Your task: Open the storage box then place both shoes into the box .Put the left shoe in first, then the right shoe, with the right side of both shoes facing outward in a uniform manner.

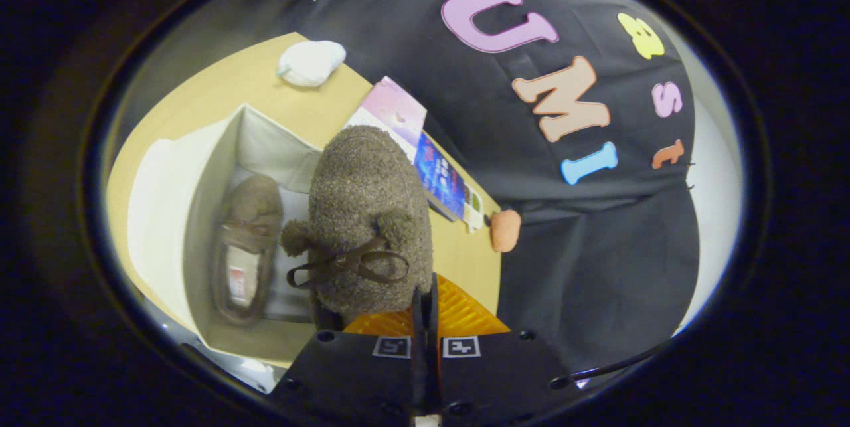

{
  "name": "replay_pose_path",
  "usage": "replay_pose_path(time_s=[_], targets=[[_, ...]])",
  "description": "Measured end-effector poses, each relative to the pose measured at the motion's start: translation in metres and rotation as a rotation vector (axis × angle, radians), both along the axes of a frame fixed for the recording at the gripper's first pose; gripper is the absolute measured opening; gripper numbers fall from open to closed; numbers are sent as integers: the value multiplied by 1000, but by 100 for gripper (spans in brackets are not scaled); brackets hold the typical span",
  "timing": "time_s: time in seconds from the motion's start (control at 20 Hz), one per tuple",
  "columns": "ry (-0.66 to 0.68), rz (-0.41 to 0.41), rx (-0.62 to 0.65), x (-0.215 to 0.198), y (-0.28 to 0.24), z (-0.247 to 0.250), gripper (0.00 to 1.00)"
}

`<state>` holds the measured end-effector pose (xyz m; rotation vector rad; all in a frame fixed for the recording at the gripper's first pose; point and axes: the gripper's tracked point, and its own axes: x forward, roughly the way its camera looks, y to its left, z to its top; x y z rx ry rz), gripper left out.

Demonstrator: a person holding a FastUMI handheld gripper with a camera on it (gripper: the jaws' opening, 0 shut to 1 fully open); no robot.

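gripper view:
hand-held gripper (pixel 425 304): fingers nearly together, only a thin slit between them; they pinch the rear edge of the fuzzy shoe.
held shoe (pixel 368 214): brown fuzzy slipper with a dark bow and two pompoms on top; up off the tabletop, toe pointing away from the fingers, just ahead of them. It hangs over the near right wall of the box; cannot tell if it touches the wall.
bow (pixel 352 264): dark ribbon lace, loops spread to both sides, close to the fingers.
storage box (pixel 219 148): pale fabric box, open; it stands on the tabletop to the left of the fingers, interior visible.
lid flap (pixel 156 214): pale panel folded out on the box's far left side.
shoe in box (pixel 244 248): matching brown slipper lying on the box floor along its length, opening with light lining visible, toe away from the fingers.
tabletop (pixel 219 82): tan wood.
white object (pixel 311 63): pale rounded lump on the tabletop beyond the box, well apart from it.
flat package (pixel 425 155): pink and blue printed carton beyond the held shoe, partly hidden by it.
orange object (pixel 505 230): small rounded piece at the tabletop's edge, right of the package.
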<state>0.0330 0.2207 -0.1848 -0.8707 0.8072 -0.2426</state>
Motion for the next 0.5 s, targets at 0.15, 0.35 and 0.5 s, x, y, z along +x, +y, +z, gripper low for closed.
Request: replay_pose_path(time_s=[0.15, 0.35, 0.5], targets=[[56, -39, 75, 9, 3, -29, 4], [146, -98, 115, 9, -10, -67, 4], [219, -107, 200, 14, -11, -100, 4]])
